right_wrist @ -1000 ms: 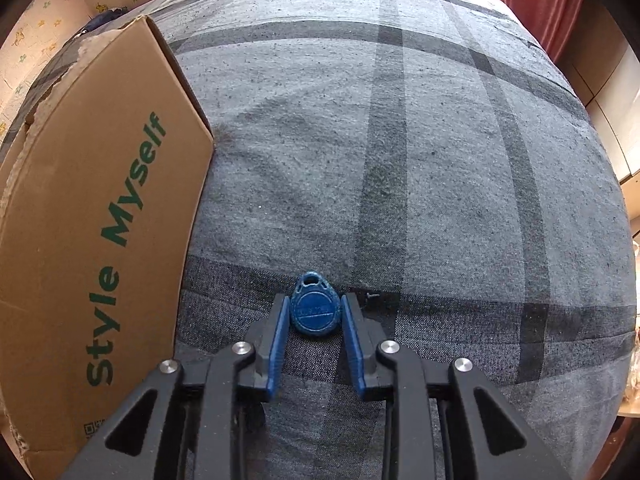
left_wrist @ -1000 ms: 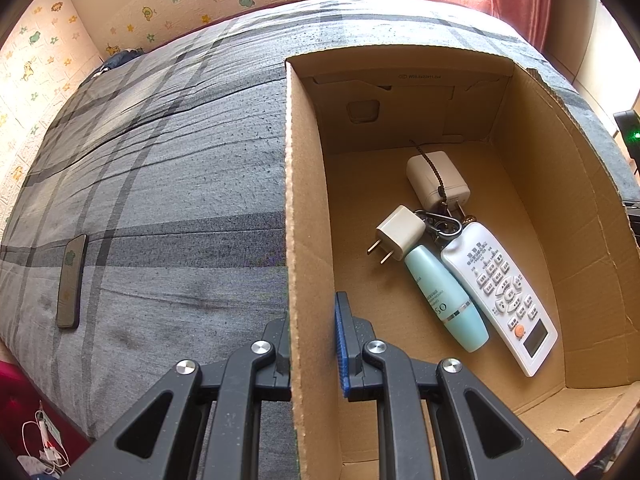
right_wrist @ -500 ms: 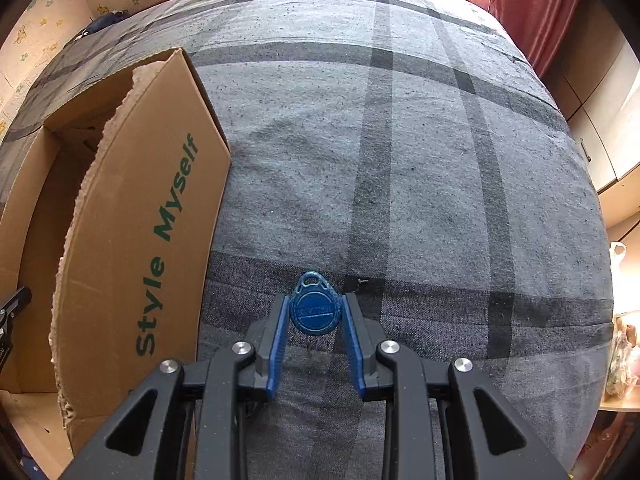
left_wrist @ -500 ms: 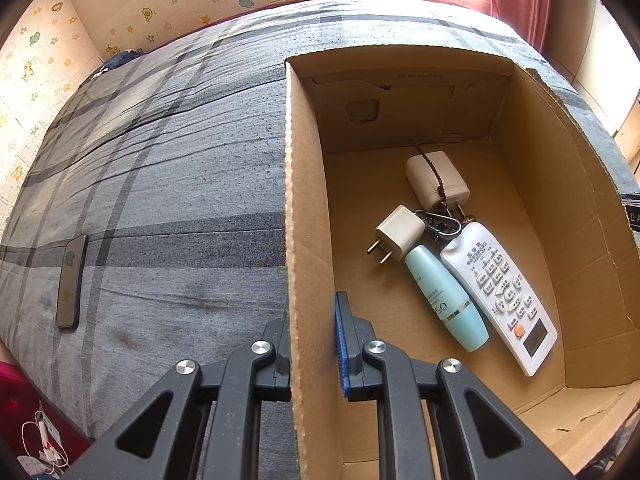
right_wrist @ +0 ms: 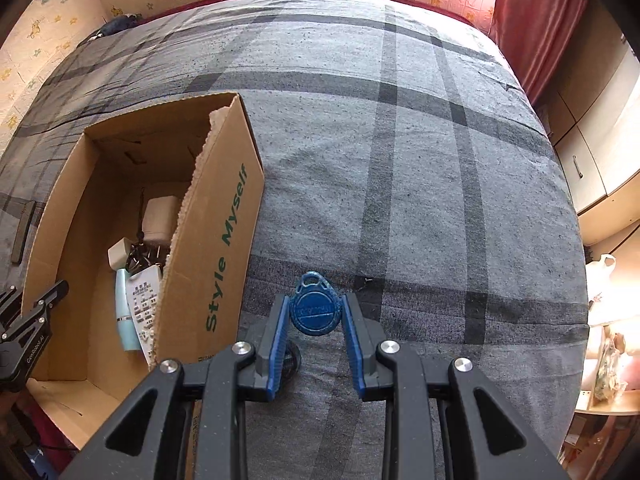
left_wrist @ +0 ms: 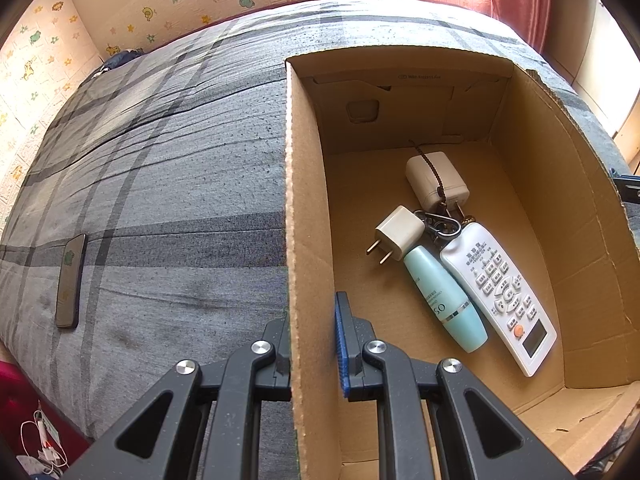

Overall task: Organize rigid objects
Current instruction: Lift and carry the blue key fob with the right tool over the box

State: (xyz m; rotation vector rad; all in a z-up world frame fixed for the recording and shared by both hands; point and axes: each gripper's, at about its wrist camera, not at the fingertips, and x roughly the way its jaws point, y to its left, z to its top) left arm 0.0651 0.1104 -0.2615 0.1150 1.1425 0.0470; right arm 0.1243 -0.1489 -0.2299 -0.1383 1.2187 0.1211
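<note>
Meanwhile, on a bed [right_wrist: 400, 160] spread with grey plaid fabric, the right hand-held gripper [right_wrist: 316, 320] pinches a small blue key fob [right_wrist: 315, 309] between its ribbed blue pads, clear of the cover and to the right of an open cardboard box [right_wrist: 224, 240] printed "Style Myself" in green. The fob is a flat, teardrop-shaped piece of hard plastic with a loop at its far end, gripped across its width so that its face stays up, apparently ready to be carried over the box's torn right wall. The left hand-held gripper [left_wrist: 312, 344] is clamped narrow on the box's left wall [left_wrist: 308, 240], one finger outside and one inside, a hold that seems meant to steady the light carton on the soft mattress. Inside, on the bare corrugated floor, rigid items already lie gathered toward the right: a white remote control [left_wrist: 500, 292] with rows of buttons, a smooth pale-turquoise bottle [left_wrist: 444, 300] beside it, a cream two-prong plug adapter [left_wrist: 398, 234], a larger boxy cream charger [left_wrist: 436, 180] farther back, and a metal carabiner [left_wrist: 440, 224] on a dark cord between them. A dark phone [left_wrist: 70, 280] lies flat on the cover, well to the left of the box.
</note>
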